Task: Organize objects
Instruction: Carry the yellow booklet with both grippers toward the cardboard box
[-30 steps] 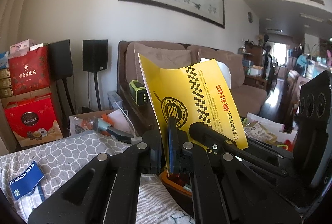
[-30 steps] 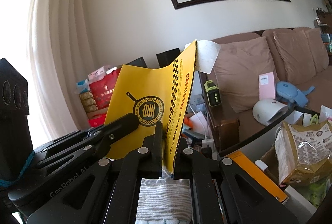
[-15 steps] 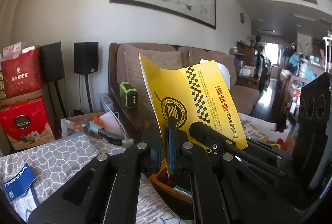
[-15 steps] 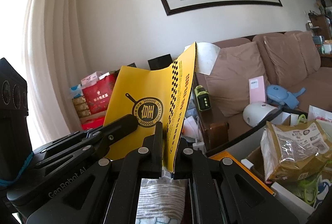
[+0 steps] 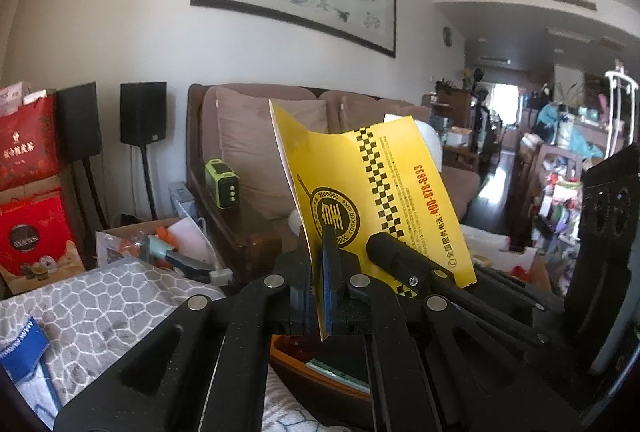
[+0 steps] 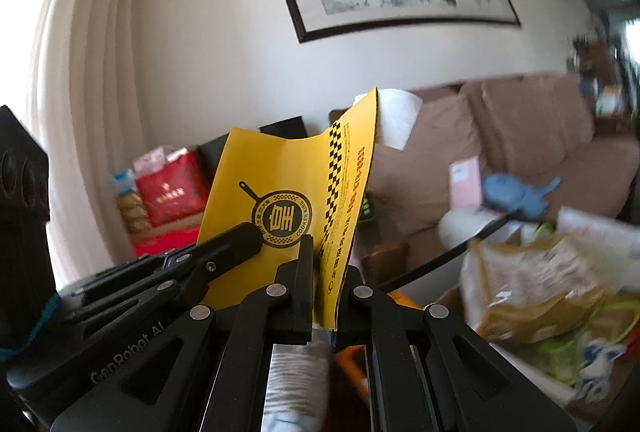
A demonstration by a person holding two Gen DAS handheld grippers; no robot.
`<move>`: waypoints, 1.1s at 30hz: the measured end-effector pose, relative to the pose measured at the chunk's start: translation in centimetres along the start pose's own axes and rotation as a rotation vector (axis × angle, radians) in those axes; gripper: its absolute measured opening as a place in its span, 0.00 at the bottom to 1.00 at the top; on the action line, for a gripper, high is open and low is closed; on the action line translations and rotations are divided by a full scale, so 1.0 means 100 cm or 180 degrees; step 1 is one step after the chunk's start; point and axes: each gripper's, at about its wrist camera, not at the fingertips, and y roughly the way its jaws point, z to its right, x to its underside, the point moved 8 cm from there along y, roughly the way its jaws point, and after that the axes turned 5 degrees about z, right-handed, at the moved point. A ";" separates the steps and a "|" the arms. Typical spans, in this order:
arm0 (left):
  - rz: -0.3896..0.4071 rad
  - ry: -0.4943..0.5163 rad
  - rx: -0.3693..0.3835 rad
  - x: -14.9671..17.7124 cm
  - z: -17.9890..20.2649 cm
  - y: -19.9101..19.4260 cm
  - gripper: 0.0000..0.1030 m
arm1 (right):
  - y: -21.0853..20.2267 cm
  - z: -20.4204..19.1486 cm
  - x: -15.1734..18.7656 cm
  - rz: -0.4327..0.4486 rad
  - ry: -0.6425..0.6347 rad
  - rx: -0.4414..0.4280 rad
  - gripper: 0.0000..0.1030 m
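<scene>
Yellow leaflet (image 5: 372, 200) held upright in air above cluttered living-room items, sofa (image 5: 256, 152) behind.
Left tongs (image 5: 320, 292) pressed together on leaflet's left lower edge.
Right tongs (image 6: 326, 296) pinching right lower edge; sheet bowed between the two grips.
Step judged: carrying leaflet to its place.
Keep both grips level and evenly spaced.
Avoid pulling apart: thin paper likely tears or creases.
</scene>
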 end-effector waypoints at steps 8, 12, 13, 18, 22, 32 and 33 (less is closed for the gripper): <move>-0.0006 0.0018 0.0047 0.001 0.007 0.001 0.02 | -0.005 0.010 0.004 -0.0024 0.0129 0.0023 0.06; 0.0007 0.0067 0.0126 0.001 0.017 0.000 0.02 | -0.014 0.014 0.002 -0.0016 0.0075 0.0117 0.06; 0.0027 0.0068 0.0155 0.000 0.019 -0.001 0.02 | -0.017 0.014 0.000 0.0005 0.0038 0.0152 0.06; 0.0051 0.0049 0.0261 -0.001 0.026 -0.002 0.02 | -0.023 0.018 -0.002 0.0003 -0.0012 0.0236 0.06; 0.0009 -0.0006 0.0295 0.003 0.027 0.003 0.02 | -0.020 0.021 0.002 -0.0072 -0.0009 0.0284 0.06; -0.0087 -0.0061 0.0283 0.011 0.025 0.010 0.04 | -0.016 0.029 0.007 -0.0254 0.0036 0.0481 0.06; -0.0089 -0.0053 0.0271 0.011 0.026 0.010 0.04 | -0.016 0.030 0.008 -0.0250 0.0055 0.0468 0.06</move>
